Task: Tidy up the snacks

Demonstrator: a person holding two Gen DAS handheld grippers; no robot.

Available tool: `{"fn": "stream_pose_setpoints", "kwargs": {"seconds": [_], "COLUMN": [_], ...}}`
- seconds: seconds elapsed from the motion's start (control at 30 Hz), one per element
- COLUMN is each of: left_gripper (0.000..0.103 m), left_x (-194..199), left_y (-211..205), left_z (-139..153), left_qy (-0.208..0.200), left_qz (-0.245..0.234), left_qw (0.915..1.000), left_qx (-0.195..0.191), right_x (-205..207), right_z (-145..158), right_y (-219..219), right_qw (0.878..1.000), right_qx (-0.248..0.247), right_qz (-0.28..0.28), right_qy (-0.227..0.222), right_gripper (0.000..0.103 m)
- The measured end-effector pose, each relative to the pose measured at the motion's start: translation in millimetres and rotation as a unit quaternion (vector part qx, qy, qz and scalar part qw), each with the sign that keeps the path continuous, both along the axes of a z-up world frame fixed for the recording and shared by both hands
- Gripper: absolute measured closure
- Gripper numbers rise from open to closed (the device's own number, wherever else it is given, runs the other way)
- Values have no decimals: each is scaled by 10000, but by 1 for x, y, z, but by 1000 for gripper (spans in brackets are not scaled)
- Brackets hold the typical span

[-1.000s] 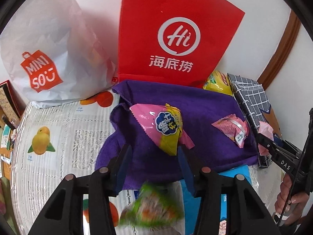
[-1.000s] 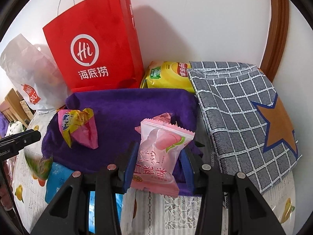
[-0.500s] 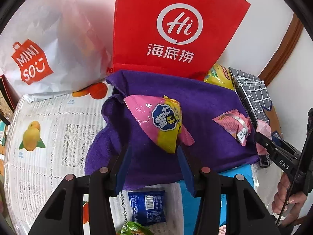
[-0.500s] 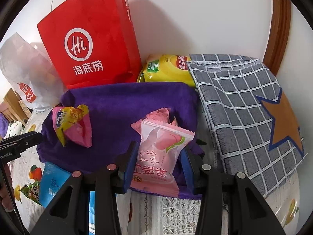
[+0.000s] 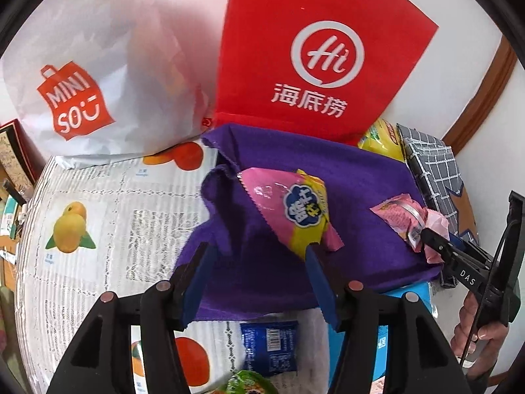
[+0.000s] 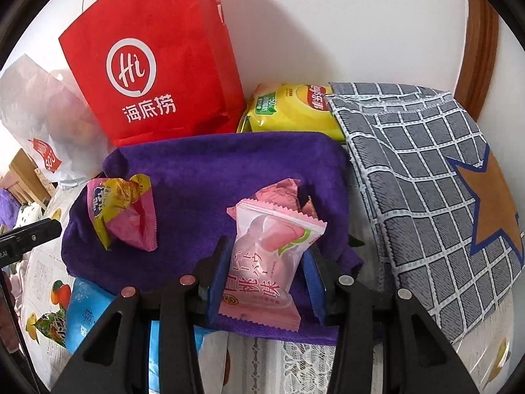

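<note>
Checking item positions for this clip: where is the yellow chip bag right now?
In the right wrist view, the yellow chip bag lies at the back by the wall, between the red paper bag and the grey checked cloth, behind the purple towel.

Bags: red paper bag [image 6: 157,65] and white plastic bag [image 5: 95,75] stand against the wall.
Cloths: purple towel [image 6: 210,167]; grey checked cloth [image 6: 420,177] beside it.

The right gripper [image 6: 267,277] clamps a pale pink peach-print candy packet [image 6: 267,262] between its blue-padded fingers [image 6: 219,279], low at 6 o'clock over a folded purple plush towel [image 6: 210,170]. At 9 o'clock on the towel lies a crumpled pink-and-yellow snack pouch [image 6: 123,211]. A red paper shopping bag [image 6: 154,55] stands at 11 o'clock, a yellow chip bag [image 6: 288,111] at 12, a grey checked cloth with a brown star [image 6: 426,197] at 3, partly over the lace-covered tabletop [image 6: 288,364]
</note>
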State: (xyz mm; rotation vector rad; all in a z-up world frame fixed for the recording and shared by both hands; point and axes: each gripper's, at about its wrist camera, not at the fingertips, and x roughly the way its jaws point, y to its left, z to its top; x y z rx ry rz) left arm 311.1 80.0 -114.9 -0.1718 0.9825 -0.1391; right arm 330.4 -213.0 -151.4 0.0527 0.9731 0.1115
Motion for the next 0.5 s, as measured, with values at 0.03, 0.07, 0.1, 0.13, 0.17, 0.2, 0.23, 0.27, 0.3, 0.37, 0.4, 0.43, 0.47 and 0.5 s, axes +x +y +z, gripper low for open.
{"fn": "stream_pose_setpoints", "kwargs": {"seconds": [0.03, 0.07, 0.1, 0.13, 0.17, 0.2, 0.23, 0.27, 0.3, 0.37, 0.4, 0.43, 0.47, 0.5], "left_gripper": [47, 46, 46, 43, 37, 35, 32, 31, 31, 30, 30, 30, 30, 30], "left_x": [-1, -2, -4, -8, -11, -15, -20, -26, -28, -39, -44, -48, -54, -58], "left_y": [2, 3, 4, 5, 5, 5, 5, 5, 4, 4, 4, 4, 5, 5], "left_z": [0, 0, -1, -1, -2, -3, -5, -7, -9, -16, -19, -22, -26, -27], "left_qy": [18, 31, 49, 70, 82, 95, 100, 109, 120, 204, 252, 276, 300, 312], "left_qz": [6, 1, -2, -13, -29, -71, -114, -124, -125, -174, -202, -227, -263, -280], "left_qw": [10000, 10000, 10000, 10000, 10000, 9999, 9998, 9997, 9997, 9993, 9991, 9989, 9987, 9986], "left_qx": [-12, -8, 7, 31, 44, 61, 96, 162, 199, 261, 279, 292, 312, 322], "right_x": [1, 2, 2, 4, 5, 6, 6, 7, 7, 5, 3, 2, -1, -5], "right_z": [-1, -2, -2, -4, -5, -7, -9, -11, -12, -12, -10, -9, -7, -4], "right_y": [1, 2, 3, 5, 6, 7, 9, 11, 13, 15, 16, 16, 16, 15], "right_qw": [10000, 10000, 10000, 9999, 9999, 9998, 9997, 9996, 9994, 9993, 9992, 9992, 9992, 9993], "right_qx": [-5, -9, -17, -46, -75, -116, -146, -185, -231, -289, -325, -336, -336, -322], "right_qz": [18, 37, 47, 72, 90, 117, 150, 191, 215, 210, 222, 219, 203, 178], "right_qy": [6, 15, 27, 61, 89, 115, 119, 138, 138, 78, 54, 41, 13, -17], "right_gripper": [60, 60, 60, 59, 59, 59, 58, 51, 47, 38, 37, 36, 36, 36]}}
